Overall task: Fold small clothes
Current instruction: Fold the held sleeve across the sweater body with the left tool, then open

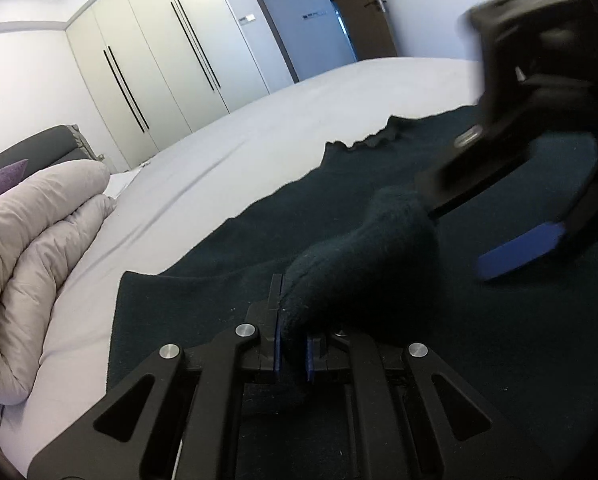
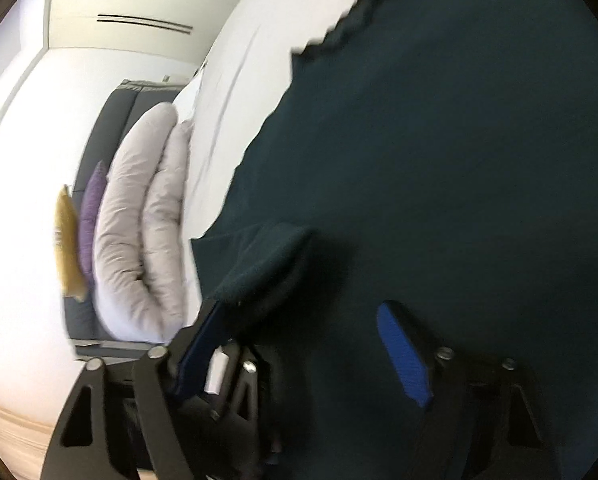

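The dark teal fleece garment (image 1: 379, 168) lies spread on the white bed (image 1: 259, 120); left gripper (image 1: 292, 344) pinches a lifted fold, right gripper (image 2: 311, 344) gapes empty nearby. I'd grab the edge squarely first.

No readable text, label, brand, number or sign anywhere; only small dark marks on the pale blue-white far wall (image 1: 311, 16), too small and blurred to read.

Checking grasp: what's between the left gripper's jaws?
In the left wrist view, a raised fold of the dark green fleece garment sits pinched in the left gripper.
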`<state>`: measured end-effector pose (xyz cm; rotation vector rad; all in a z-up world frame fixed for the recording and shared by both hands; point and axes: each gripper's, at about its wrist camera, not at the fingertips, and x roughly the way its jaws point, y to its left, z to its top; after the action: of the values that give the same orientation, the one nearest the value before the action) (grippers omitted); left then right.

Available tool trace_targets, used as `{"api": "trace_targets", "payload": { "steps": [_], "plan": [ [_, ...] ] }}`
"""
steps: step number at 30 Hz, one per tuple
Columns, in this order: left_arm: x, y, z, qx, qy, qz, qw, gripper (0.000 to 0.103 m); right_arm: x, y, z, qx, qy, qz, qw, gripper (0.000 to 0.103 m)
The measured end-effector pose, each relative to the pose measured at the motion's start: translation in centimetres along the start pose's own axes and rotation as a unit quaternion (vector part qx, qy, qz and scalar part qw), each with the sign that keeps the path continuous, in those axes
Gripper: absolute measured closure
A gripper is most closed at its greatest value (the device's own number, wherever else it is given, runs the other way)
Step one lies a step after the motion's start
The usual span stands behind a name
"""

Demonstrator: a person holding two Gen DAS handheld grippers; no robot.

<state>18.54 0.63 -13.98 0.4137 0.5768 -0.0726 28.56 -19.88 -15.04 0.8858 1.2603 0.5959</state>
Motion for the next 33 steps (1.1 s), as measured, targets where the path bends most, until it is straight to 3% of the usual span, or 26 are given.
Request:
{"api": "trace_targets", "payload": {
  "steps": [3, 7, 9, 10, 13, 18, 22, 24, 27, 30, 31, 33],
  "plan": [
    [0.1, 0.1, 0.4, 0.002, -0.002, 0.003, 1.0, 0.096, 1.7, 0.4, 0.7, 0.019, 0.008, 0.023, 1.0, 0.03],
    [-0.5, -0.1, 0.3, 0.007, -0.003, 0.009, 0.9999, 0.096, 3.2, 1.1, 1.8, 0.022, 0.014, 0.031, 0.999, 0.043],
    [-0.8, -0.4, 0.3, 0.007, -0.003, 0.009, 0.9999, 0.096, 2.9, 1.4, 2.0, 0.022, 0.014, 0.037, 0.999, 0.043],
    [-0.9, -0.5, 0.2, 0.007, -0.003, 0.01, 0.9999, 0.096, 2.5, 1.4, 1.9, 0.025, 0.01, 0.047, 0.999, 0.041],
    [-0.8, -1.2, 0.3, 0.02, -0.01, 0.014, 0.9997, 0.096, 0.6, 0.5, 1.7, 0.043, -0.013, 0.063, 0.997, 0.012],
    [-1.4, -2.9, 0.1, 0.061, -0.025, 0.029, 0.9974, 0.096, -0.2, -0.1, 1.2, 0.053, -0.009, 0.095, 0.994, 0.012],
    [-1.7, -2.7, 0.1, 0.059, -0.03, 0.032, 0.9973, 0.096, 0.9, 0.2, 0.5, 0.025, 0.023, 0.072, 0.997, 0.021],
    [-1.7, -1.9, 0.0, 0.04, -0.03, 0.031, 0.9983, 0.096, 1.8, -0.7, 0.4, 0.055, 0.041, 0.048, 0.996, 0.025],
    [-2.1, -1.3, 0.1, 0.021, -0.035, 0.026, 0.9988, 0.096, 1.7, -1.5, 0.4, 0.082, 0.033, 0.07, 0.994, 0.027],
    [-2.3, -1.8, 0.0, 0.035, -0.039, 0.028, 0.9982, 0.096, 2.5, -1.1, 0.5, 0.083, 0.04, 0.087, 0.992, 0.027],
    [-2.3, -2.0, 0.0, 0.038, -0.04, 0.029, 0.998, 0.096, 2.9, -0.8, 0.7, 0.079, 0.042, 0.093, 0.992, 0.031],
    [-2.3, -1.8, 0.0, 0.036, -0.04, 0.029, 0.9981, 0.096, 3.8, 0.1, 1.0, 0.058, 0.043, 0.092, 0.993, 0.051]
  ]
}}
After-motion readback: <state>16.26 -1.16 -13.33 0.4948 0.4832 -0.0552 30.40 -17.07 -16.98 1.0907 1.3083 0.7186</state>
